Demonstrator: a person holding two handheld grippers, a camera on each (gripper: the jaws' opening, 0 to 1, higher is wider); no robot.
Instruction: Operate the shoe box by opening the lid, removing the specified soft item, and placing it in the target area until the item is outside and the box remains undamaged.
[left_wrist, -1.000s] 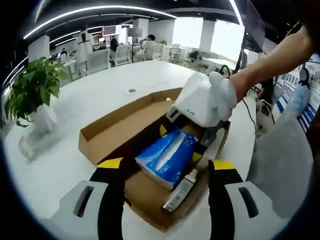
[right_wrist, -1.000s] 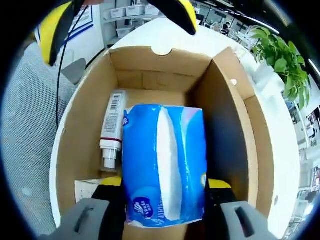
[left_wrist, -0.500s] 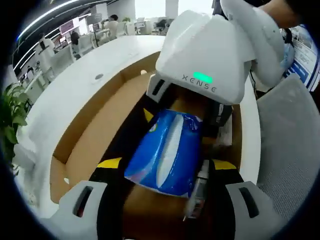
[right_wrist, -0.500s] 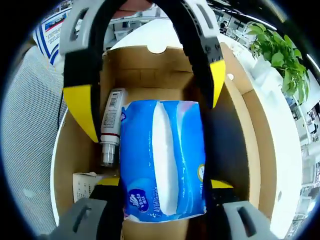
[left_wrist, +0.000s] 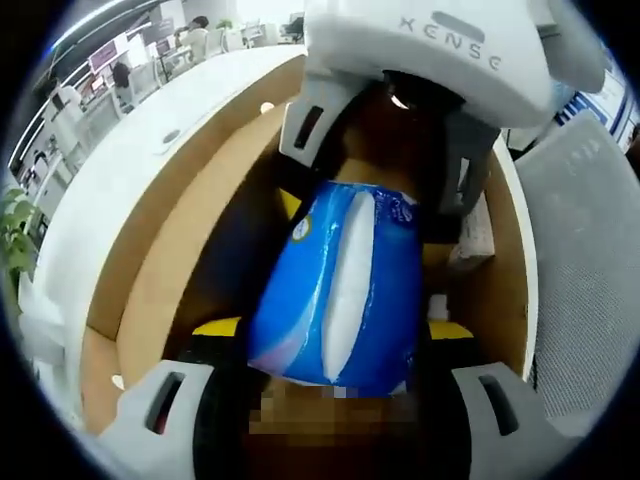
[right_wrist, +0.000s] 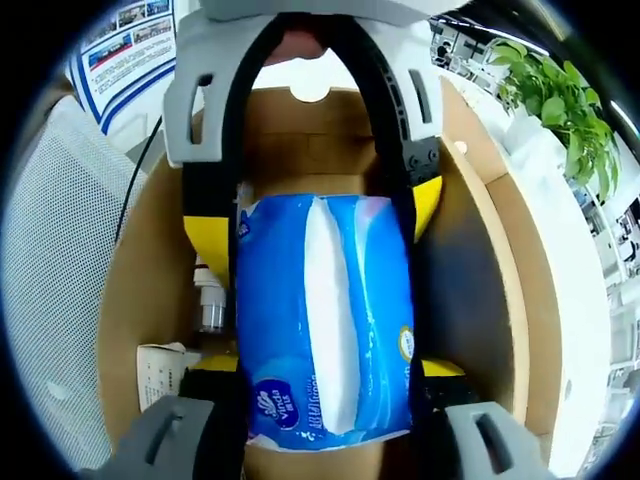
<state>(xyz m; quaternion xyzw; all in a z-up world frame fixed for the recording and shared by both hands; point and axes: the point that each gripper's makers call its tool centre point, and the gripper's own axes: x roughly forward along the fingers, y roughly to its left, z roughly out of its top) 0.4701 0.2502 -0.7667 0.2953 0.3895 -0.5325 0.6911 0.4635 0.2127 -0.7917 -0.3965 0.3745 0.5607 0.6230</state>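
left gripper view: "xense" on the right gripper (left_wrist: 365, 205), both grippers' jaws straddling the blue tissue pack (left_wrist: 340, 290), grip unclear.

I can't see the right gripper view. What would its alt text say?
A blue tissue pack lies in an open cardboard shoe box, with the right tool straddling its near end and the left tool reaching in from the far end, one jaw down each side of the pack. A small bottle lies beside the pack, and a green plant stands outside the box.
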